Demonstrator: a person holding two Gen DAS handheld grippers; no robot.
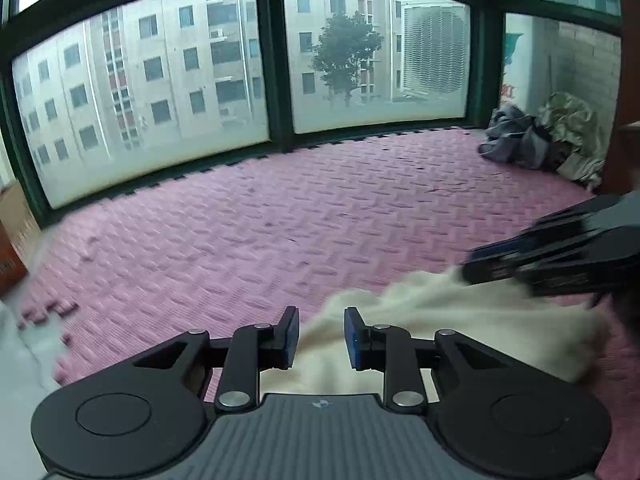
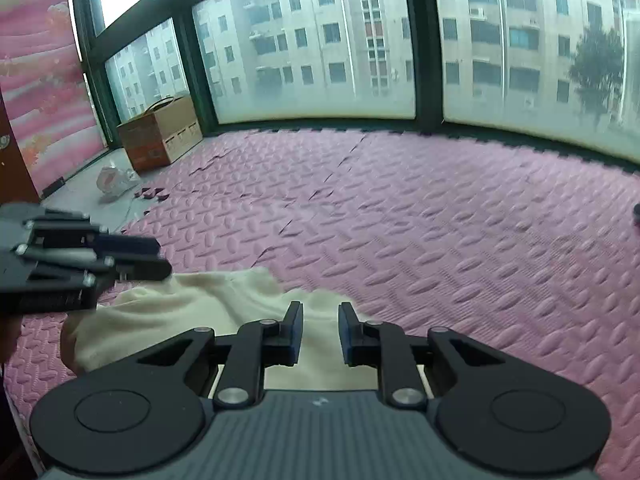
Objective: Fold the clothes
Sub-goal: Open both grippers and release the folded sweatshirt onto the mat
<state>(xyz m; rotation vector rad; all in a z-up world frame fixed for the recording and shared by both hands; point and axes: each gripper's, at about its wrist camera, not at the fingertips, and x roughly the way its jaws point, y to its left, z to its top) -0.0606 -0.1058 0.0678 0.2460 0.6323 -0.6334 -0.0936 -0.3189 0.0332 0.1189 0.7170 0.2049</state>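
Observation:
A cream garment (image 1: pixel 460 320) lies rumpled on the pink foam mat (image 1: pixel 280 220). My left gripper (image 1: pixel 321 334) hovers over the garment's left edge. Its jaws stand a little apart and nothing is pinched between them. The right gripper (image 1: pixel 476 266) reaches in from the right, with its tips at the cloth's far edge. In the right wrist view the same garment (image 2: pixel 192 312) spreads under my right gripper (image 2: pixel 320 332), whose jaws are slightly apart with the fabric lying below the gap. The left gripper (image 2: pixel 160 260) enters from the left above the cloth.
A heap of dark and camouflage clothes (image 1: pixel 540 144) sits in the far right corner. A cardboard box (image 2: pixel 160 136), a plastic bag (image 2: pixel 112 178) and loose mat pieces (image 2: pixel 150 193) lie at the far left. Large windows (image 1: pixel 160 100) bound the mat's far side.

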